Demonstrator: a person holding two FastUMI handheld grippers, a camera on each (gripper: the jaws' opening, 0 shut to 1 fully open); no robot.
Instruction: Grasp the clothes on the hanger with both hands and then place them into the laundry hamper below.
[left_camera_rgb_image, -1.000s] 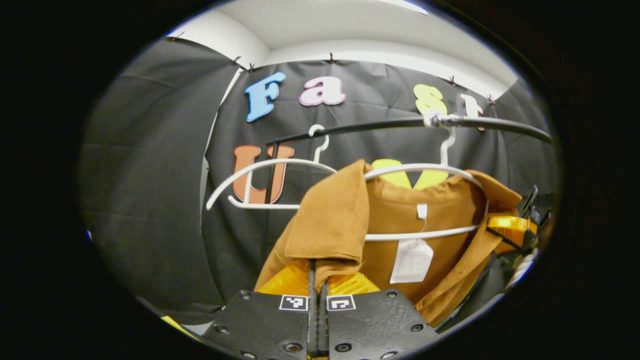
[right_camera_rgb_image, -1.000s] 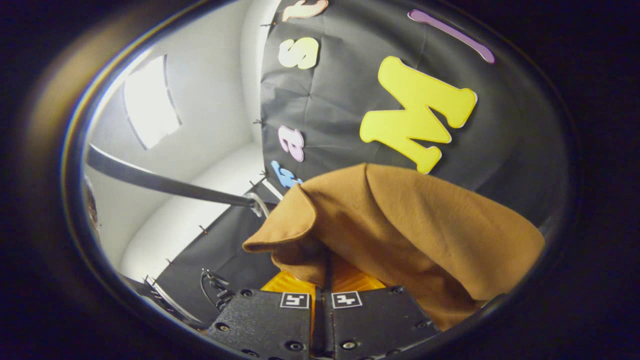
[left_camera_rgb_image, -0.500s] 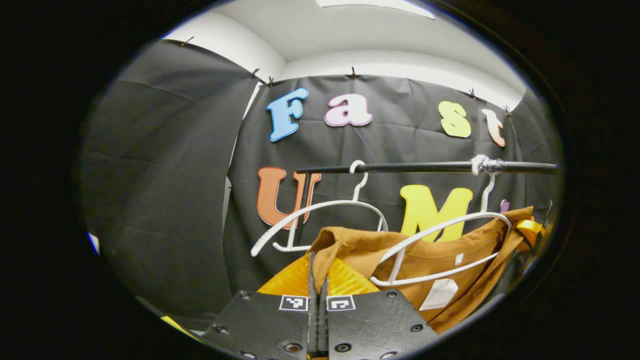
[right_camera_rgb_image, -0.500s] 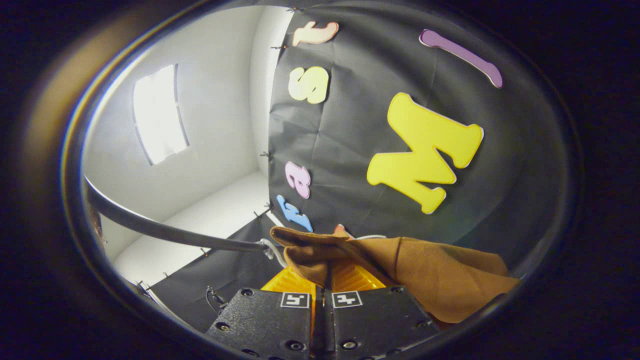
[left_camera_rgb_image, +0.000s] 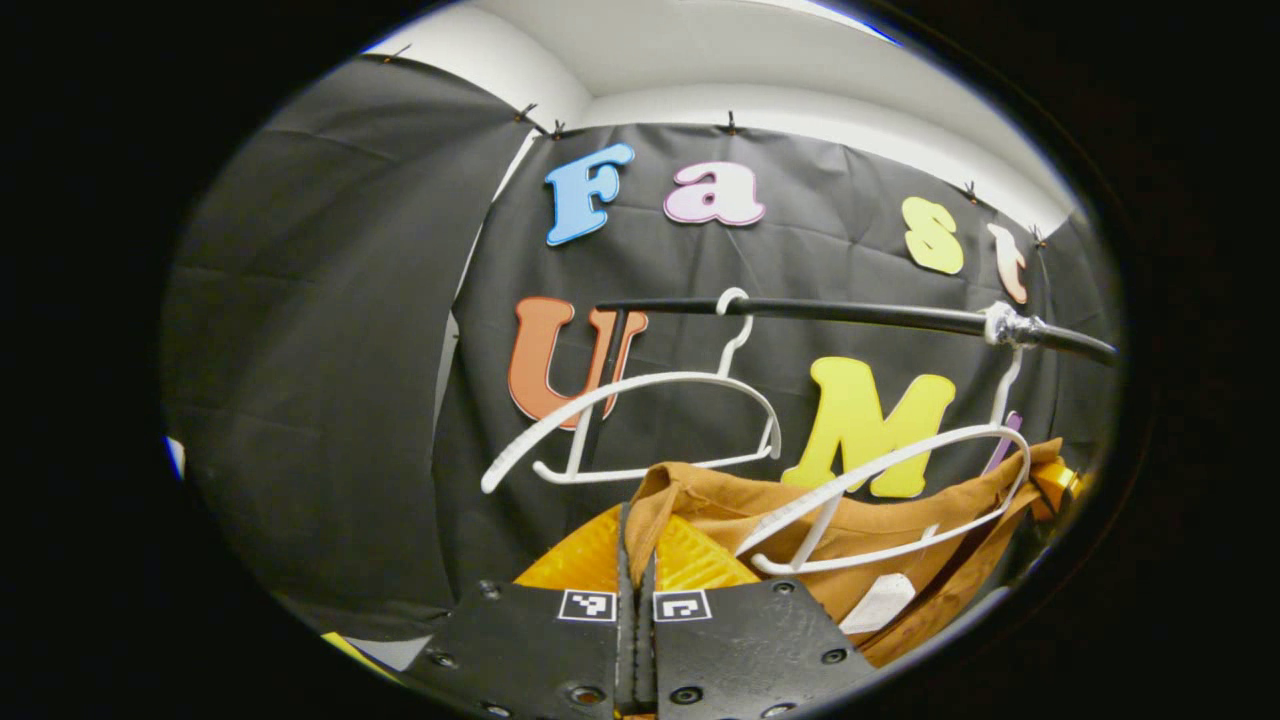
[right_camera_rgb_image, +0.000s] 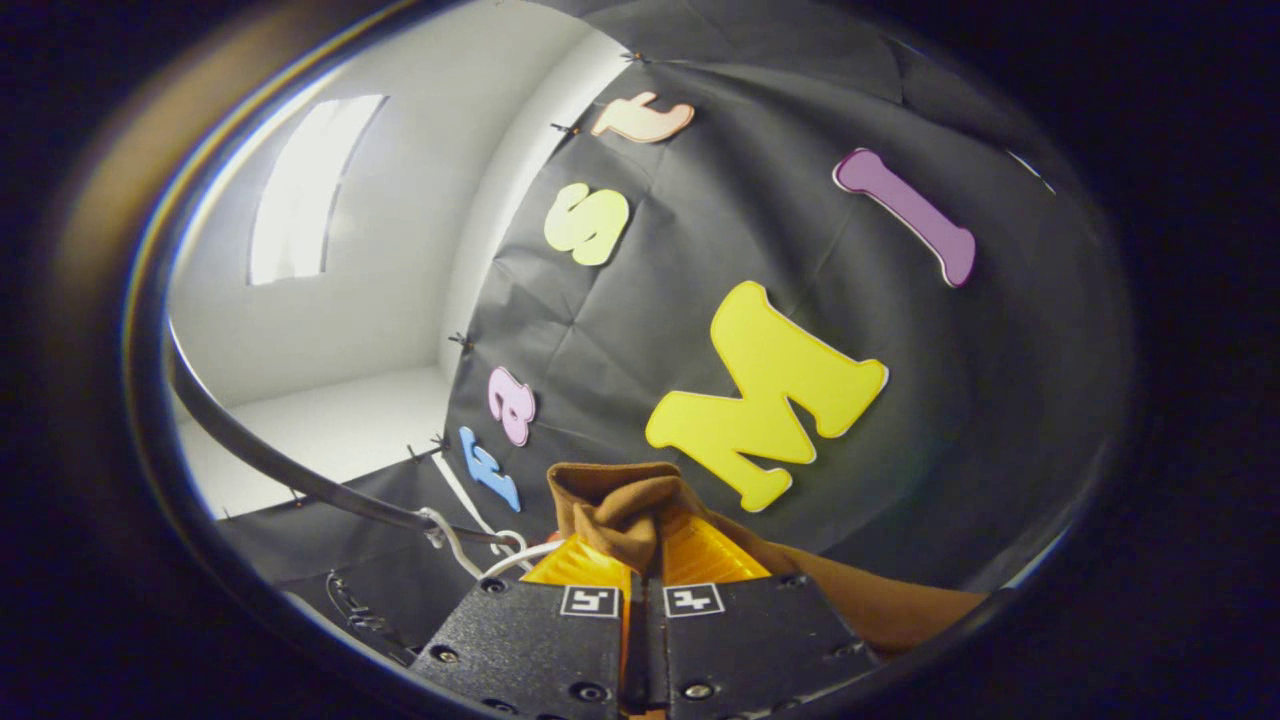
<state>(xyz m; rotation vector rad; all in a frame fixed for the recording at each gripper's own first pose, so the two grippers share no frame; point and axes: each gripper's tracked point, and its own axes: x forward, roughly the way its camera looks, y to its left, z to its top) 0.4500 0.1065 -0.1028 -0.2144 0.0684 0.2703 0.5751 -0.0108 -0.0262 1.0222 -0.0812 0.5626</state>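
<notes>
Black cloth (left_camera_rgb_image: 330, 330) hangs as the booth wall behind everything, pinned up under a white ceiling (left_camera_rgb_image: 760, 50).

From the left gripper view, a black rail (left_camera_rgb_image: 860, 315) runs across the cloth with two white plastic hangers hooked over it. The empty hanger (left_camera_rgb_image: 640, 420) hangs on the left. The second hanger (left_camera_rgb_image: 900, 500) hangs farther right from a taped spot on the rail, tilted, and it sits in front of the neck opening of a brown garment (left_camera_rgb_image: 880, 520). The garment sags below and behind that hanger, with a white label (left_camera_rgb_image: 880, 605) showing near its lower edge. At the bottom of the view the left gripper (left_camera_rgb_image: 636, 545) has its two fingers pressed together on a folded edge of the brown cloth, which rises just above the tips. At the far right edge, the other gripper (left_camera_rgb_image: 1062, 480) is partly visible, against the garment's other end.

From the right gripper view, the camera is tipped, so the cloth wall (right_camera_rgb_image: 900, 420) leans and the rail (right_camera_rgb_image: 300, 470) curves along the lower left, with a white hanger hook (right_camera_rgb_image: 450, 530) on it. The right gripper (right_camera_rgb_image: 648, 555) is clenched on a bunched fold of the brown garment (right_camera_rgb_image: 620, 500), which trails off toward the lower right. A bright ceiling light panel (right_camera_rgb_image: 300, 190) glows at upper left.
</notes>
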